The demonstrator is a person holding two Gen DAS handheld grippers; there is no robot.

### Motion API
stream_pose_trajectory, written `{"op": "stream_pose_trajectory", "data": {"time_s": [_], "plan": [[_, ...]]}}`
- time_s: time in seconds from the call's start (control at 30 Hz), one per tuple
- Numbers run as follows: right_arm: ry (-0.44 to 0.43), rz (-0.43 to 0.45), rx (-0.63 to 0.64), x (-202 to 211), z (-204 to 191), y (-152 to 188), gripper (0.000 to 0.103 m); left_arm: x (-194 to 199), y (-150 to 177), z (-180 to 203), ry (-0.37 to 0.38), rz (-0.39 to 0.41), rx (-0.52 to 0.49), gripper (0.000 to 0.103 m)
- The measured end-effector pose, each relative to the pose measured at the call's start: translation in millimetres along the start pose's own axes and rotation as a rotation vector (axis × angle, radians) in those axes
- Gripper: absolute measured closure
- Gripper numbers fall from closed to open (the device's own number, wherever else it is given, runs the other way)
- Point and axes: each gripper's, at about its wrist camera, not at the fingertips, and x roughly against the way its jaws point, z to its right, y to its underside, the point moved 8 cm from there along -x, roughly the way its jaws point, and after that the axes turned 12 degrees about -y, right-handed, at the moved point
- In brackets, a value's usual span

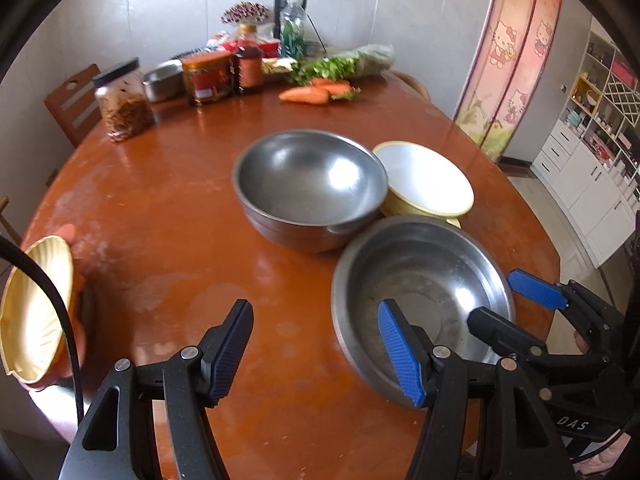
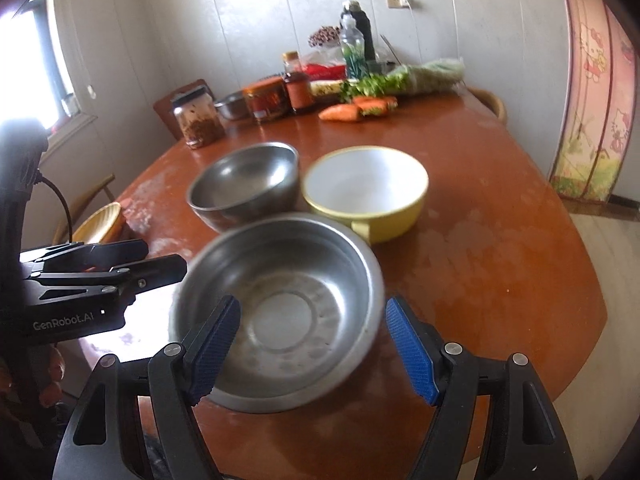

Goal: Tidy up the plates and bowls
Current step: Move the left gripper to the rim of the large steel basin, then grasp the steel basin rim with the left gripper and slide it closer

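Note:
Three bowls stand close together on the brown round table [image 1: 168, 208]. A shallow steel bowl [image 1: 420, 300] [image 2: 280, 312] is nearest. Behind it stand a deep steel bowl [image 1: 310, 184] [image 2: 244, 184] and a yellow bowl [image 1: 424, 180] [image 2: 368, 192] that is white inside. A cream ribbed bowl [image 1: 36, 312] [image 2: 100, 224] lies tilted at the table's left edge. My left gripper [image 1: 320, 354] [image 2: 164, 256] is open over bare table, just left of the shallow bowl. My right gripper [image 2: 314, 352] [image 1: 496, 296] is open above the shallow bowl's near rim, its pads clear of it.
At the back of the table stand jars [image 1: 124, 100], a small steel pot [image 1: 162, 80], bottles [image 1: 294, 28], carrots [image 1: 316, 92] and bagged greens [image 1: 352, 62]. A wooden chair [image 1: 72, 100] is at the back left. White cabinets [image 1: 592, 176] line the right wall.

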Motion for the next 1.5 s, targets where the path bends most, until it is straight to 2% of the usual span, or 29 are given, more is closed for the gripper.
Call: {"op": "stream_pose_trajectory", "data": {"time_s": [0.23,0.43,0.53,0.77,1.1,1.23,1.5], "plan": [[-0.024,-0.026,-0.005,-16,7,2,0.026,-19,0,14,0.054,-0.044,0.003,0.039],[-0.049,-0.050,0.042,-21,-5,6,0.026,-24,4,23,0.114,-0.069,0.001,0.039],[-0.050,-0.054,0.069,-21,-14,8,0.027,-24,7,24,0.131,-0.072,0.000,0.043],[-0.058,-0.073,0.133,-26,-39,11,0.026,-21,15,4,0.104,-0.075,0.024,0.044],[-0.126,-0.106,0.243,-48,-97,10,0.026,-6,29,-56,0.001,-0.049,0.092,0.044],[-0.148,-0.117,0.275,-56,-117,11,0.026,-4,36,-76,-0.019,-0.052,0.111,0.044],[-0.148,-0.150,0.290,-68,-132,16,0.026,-7,45,-90,-0.024,-0.061,0.120,0.044]]}}
